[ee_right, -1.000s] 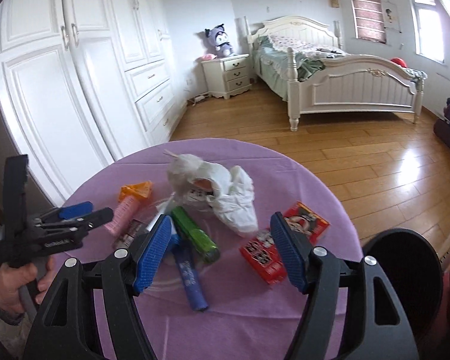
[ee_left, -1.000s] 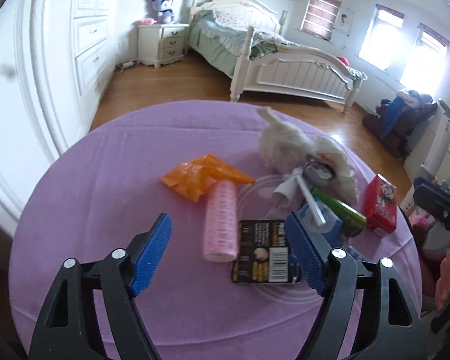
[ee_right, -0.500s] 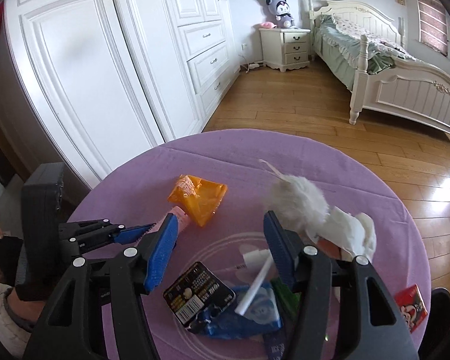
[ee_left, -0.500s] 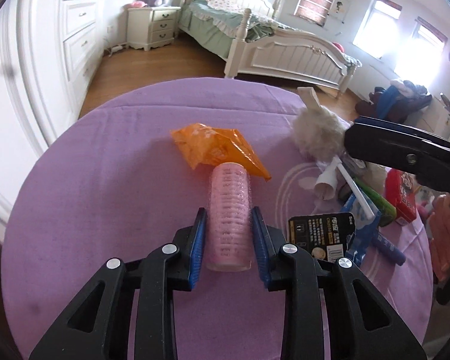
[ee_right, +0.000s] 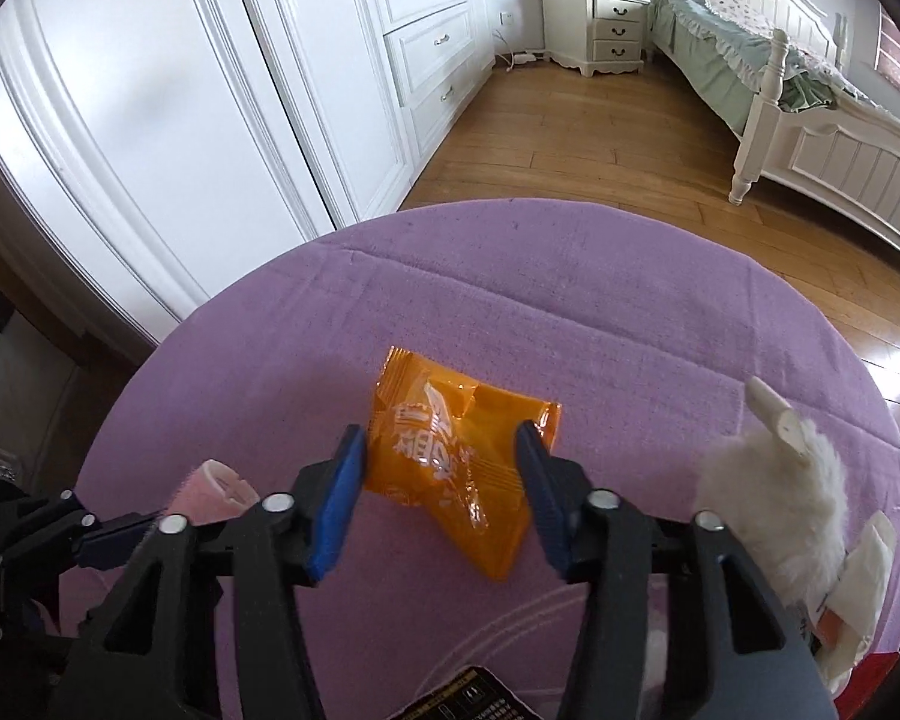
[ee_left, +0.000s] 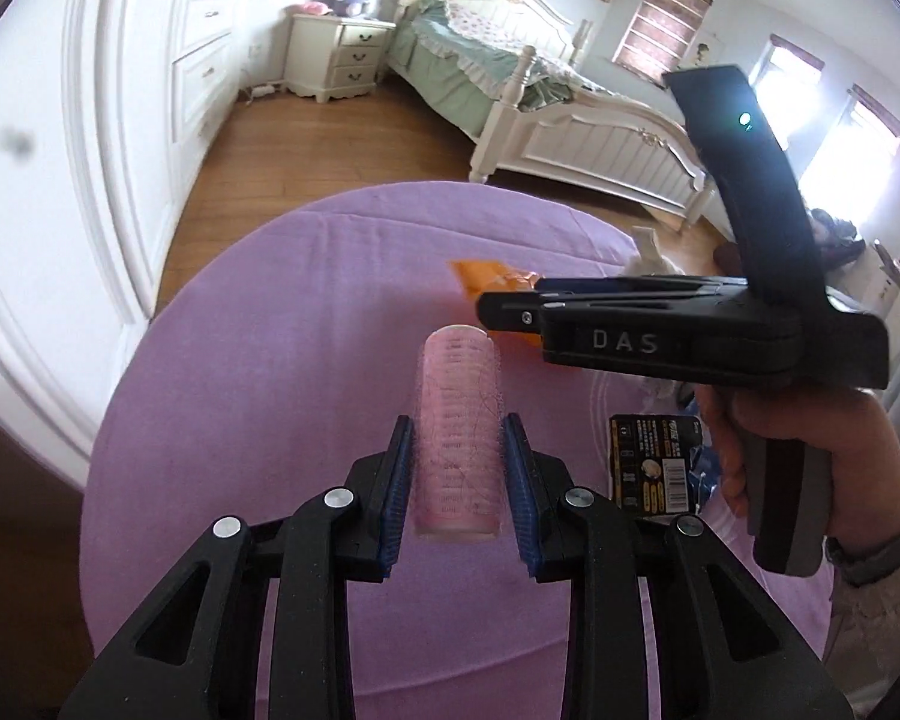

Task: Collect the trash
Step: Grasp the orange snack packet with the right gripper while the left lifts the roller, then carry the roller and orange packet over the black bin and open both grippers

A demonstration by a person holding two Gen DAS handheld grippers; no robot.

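left gripper [ee_left: 457, 468] clamps pink roller [ee_left: 459, 438] | right gripper [ee_right: 441, 498] closing (pads not yet pressing) around orange wrapper [ee_right: 450, 456]

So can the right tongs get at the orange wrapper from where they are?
Probably yes. The right tongs are closing with the orange wrapper lying flat between their blue pads, nothing on top of it. The pink roller, shut in the left tongs, sits off to one side, clear of the approach.

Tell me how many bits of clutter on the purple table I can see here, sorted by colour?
Pink: 1, the hair roller
Orange: 1, the snack wrapper
Black: 1, the barcoded packet
White: 2, the fluffy clump and the crumpled paper
Total: 5 clearly visible; more lies hidden at the table's edge.
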